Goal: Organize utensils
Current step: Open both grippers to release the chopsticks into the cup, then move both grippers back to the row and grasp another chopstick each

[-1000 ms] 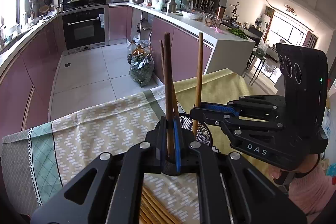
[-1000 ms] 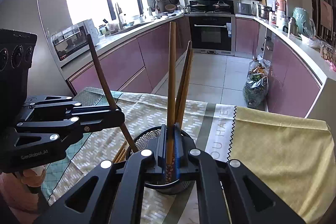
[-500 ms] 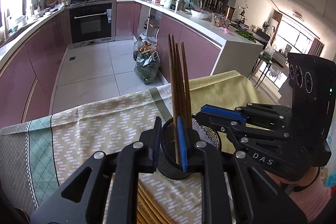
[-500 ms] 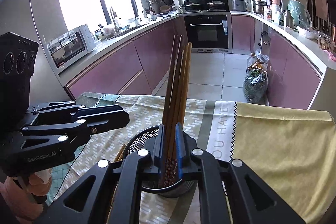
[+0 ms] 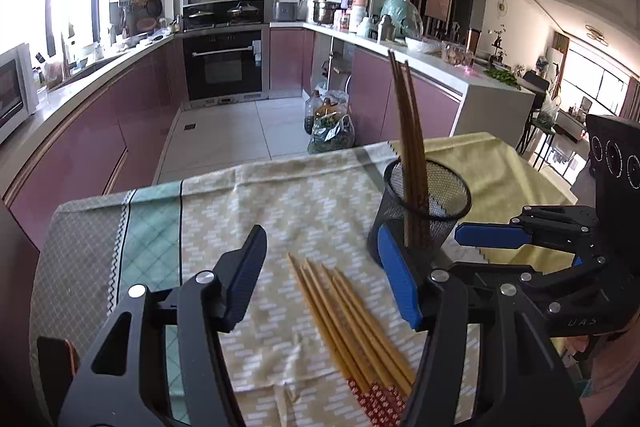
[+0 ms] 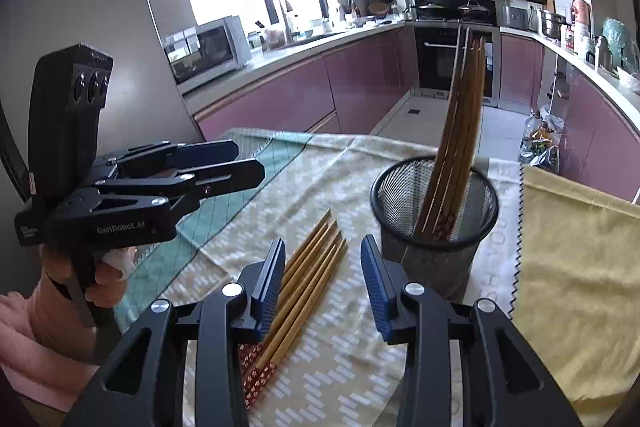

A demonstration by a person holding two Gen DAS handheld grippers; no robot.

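Left wrist view: our left gripper (image 5: 324,275) is spread wide w/ nothing in it, hovering over the loose chopsticks (image 5: 352,323) that lie flat on the tablecloth (image 5: 132,227). They sit side by side, patterned red ends toward us, tips fanning a bit at the far end. Just beside them, to the right, the black mesh holder (image 5: 426,211) stands upright w/ several chopsticks in the holder (image 5: 408,131) leaning against its rim. Our right gripper (image 5: 496,233) shows at the right edge, close to the cup; from this angle we cannot tell how far it is parted.

Right wrist view: right gripper (image 6: 324,279) is also wide open and empty. The loose bundle (image 6: 308,275) lies partly under the left-hand pad, the mesh cup (image 6: 434,219) just right of the other. Left gripper (image 6: 240,163) hangs over the teal part of the cloth.

Risks, in our judgement: the flat sticks touch each other, so closing on them could catch two or three, or roll one away. Either tool sits near the cup; a sideways nudge could tip it, esp. w/ tall sticks leaning on one side. A pad pressed low might snag the cloth.
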